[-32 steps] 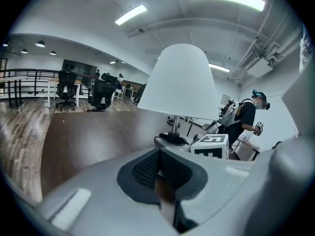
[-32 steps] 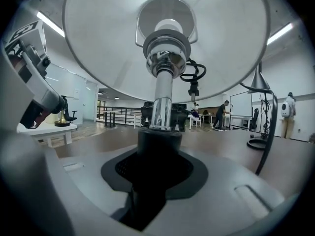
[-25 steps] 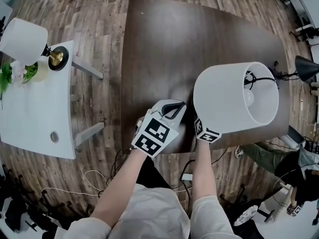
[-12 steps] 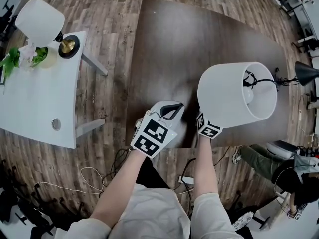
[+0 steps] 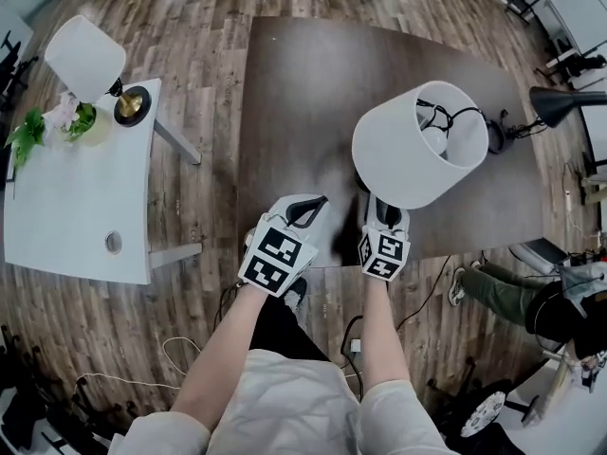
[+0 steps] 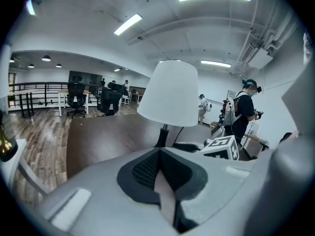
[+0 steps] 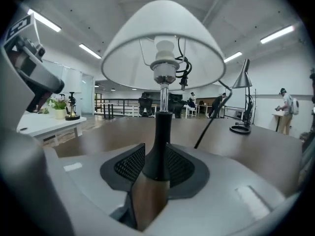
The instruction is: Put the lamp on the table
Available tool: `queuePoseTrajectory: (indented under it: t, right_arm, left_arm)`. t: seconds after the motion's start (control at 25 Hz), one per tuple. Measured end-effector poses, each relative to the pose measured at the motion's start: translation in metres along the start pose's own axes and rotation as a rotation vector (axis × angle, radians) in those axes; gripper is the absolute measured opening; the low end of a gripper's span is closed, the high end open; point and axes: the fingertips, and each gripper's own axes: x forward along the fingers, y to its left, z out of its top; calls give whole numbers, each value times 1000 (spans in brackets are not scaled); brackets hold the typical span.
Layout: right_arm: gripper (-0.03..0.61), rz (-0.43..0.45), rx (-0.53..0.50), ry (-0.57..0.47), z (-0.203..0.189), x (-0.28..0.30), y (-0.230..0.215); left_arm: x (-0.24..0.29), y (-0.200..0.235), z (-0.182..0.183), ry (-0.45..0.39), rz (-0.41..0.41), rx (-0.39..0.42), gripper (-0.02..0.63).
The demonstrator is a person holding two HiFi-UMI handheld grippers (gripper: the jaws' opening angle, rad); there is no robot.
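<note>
The lamp has a white shade [image 5: 417, 145] and a dark stem [image 7: 160, 132]. It stands nearly upright over the near edge of the dark brown table [image 5: 303, 93]. My right gripper [image 5: 383, 218] is shut on the stem low down, just under the shade [image 7: 165, 48]. The lamp's base is hidden, so I cannot tell if it touches the table. My left gripper [image 5: 305, 209] hovers beside it to the left, shut with nothing in it [image 6: 160, 176]. From the left gripper view the lamp [image 6: 170, 95] stands ahead and slightly right.
A white side table [image 5: 66, 207] at the left carries a second white-shaded lamp [image 5: 85, 55] and a plant [image 5: 28, 131]. A black desk lamp [image 5: 560, 102] stands at the table's far right. A cable [image 5: 427, 287] hangs off the near edge. A person [image 5: 531, 301] sits at lower right.
The lamp has swung from lying tilted to the right to nearly upright and has moved left and farther over the table. The left gripper stayed shut beside it.
</note>
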Motion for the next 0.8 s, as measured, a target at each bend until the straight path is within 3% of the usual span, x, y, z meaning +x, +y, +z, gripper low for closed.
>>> queuePoseTrajectory:
  t: [0.24, 0.4, 0.6, 0.8]
  right_arm:
    - [132, 18, 88, 10, 3, -69, 1]
    - [124, -24, 165, -1, 15, -110, -1]
    - [109, -63, 188, 22, 25, -172, 15]
    - [94, -131, 243, 37, 19, -221, 41]
  left_arm:
    - [-14, -33, 8, 2, 8, 35, 1]
    - [-26, -44, 6, 14, -21, 46, 2]
    - [-59, -53, -7, 55, -65, 76, 2]
    - [-101, -58, -4, 38, -142, 111, 2]
